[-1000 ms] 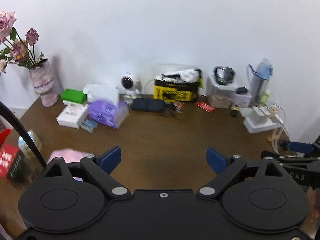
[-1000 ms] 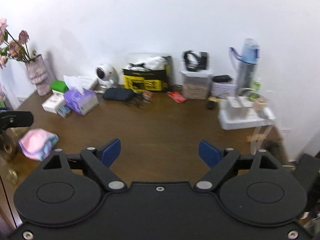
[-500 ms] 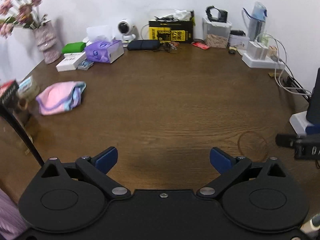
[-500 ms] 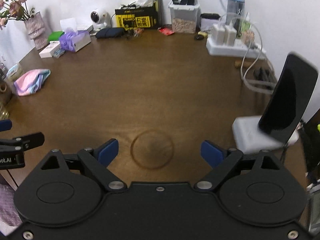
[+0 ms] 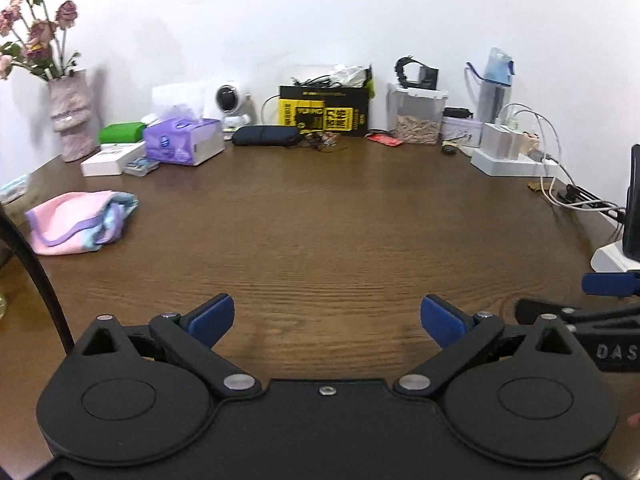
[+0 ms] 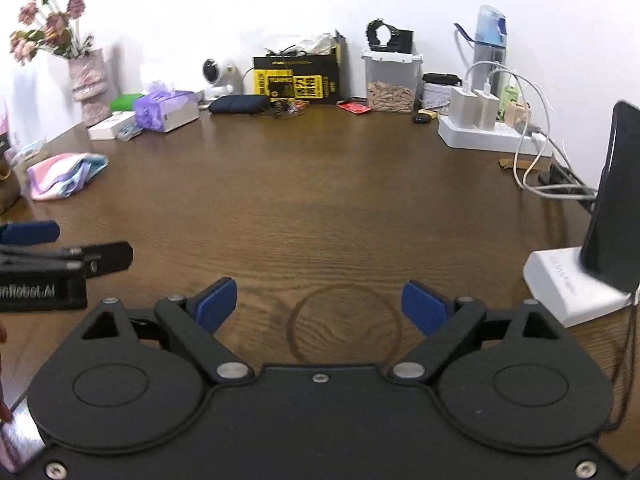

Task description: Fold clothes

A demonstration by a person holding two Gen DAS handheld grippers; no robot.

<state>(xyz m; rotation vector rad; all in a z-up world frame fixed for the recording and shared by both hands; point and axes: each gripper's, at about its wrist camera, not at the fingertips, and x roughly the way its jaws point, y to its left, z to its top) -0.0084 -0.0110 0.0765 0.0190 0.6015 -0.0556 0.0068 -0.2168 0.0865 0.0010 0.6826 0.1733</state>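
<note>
Pink, soft garment lies bunched on the bench, likely light and floppy, best pinched at an edge; left claw and right claw gape wide, empty.

Bright, even, diffuse lighting in both views. Soft shadow of the vase on the white wall. Pale sheen across the brown counter. Strong fisheye bending, black vignette at corners. Slightly soft focus; edges smeared.

Home desk: vase of roses; tissue box
</note>
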